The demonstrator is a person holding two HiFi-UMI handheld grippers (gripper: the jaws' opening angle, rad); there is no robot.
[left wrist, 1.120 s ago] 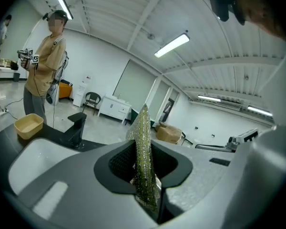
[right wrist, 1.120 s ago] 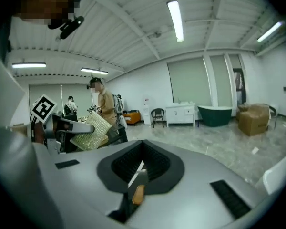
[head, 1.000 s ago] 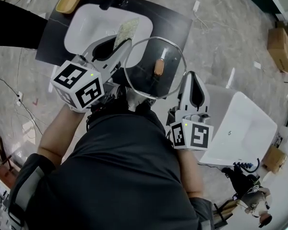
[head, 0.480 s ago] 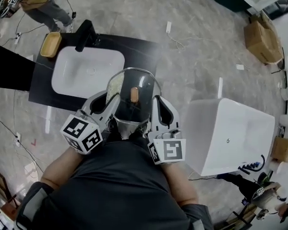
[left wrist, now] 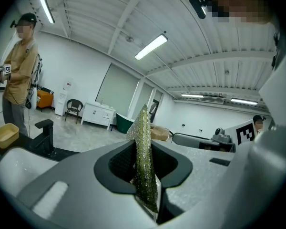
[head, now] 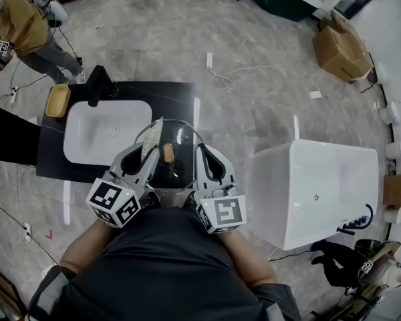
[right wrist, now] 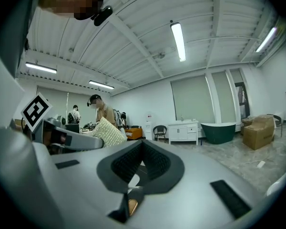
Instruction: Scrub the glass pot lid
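Far off to the left of the left tongs (head: pixel 146 158) a person in a tan top (head: pixel 20 22) stands on the floor. Nearer, ahead and left of those tongs, a black counter (head: pixel 177 93) carries a shallow yellow tray (head: pixel 57 100) at its outer corner; what lies in the tray cannot be made out. Just beside the tray is a black faucet (head: pixel 97 84), and a white sink (head: pixel 93 142) is sunk into the counter, its bowl showing only a small drain. The left tongs (left wrist: pixel 145 175) are pressed together on a green scrubbing pad (left wrist: pixel 143 128), which stands upright out of them; from above, the pad (head: pixel 150 139) lies against the left rim of the glass pot lid (head: pixel 182 146). The lid is held between the two tongs, above the counter's near edge, with its wooden knob (head: pixel 168 152) about midway between them. The right tongs (head: pixel 207 159) are closed on the lid's right rim; in their own view the right tongs (right wrist: pixel 140 171) pinch the thin glass edge, and the amber knob (right wrist: pixel 132 206) shows just below the jaws. To the right of the right tongs, well apart from the counter, stands a white tub (head: pixel 334 156) with a small fitting on its floor. Ahead and farther right sits a cardboard box (head: pixel 337 45).
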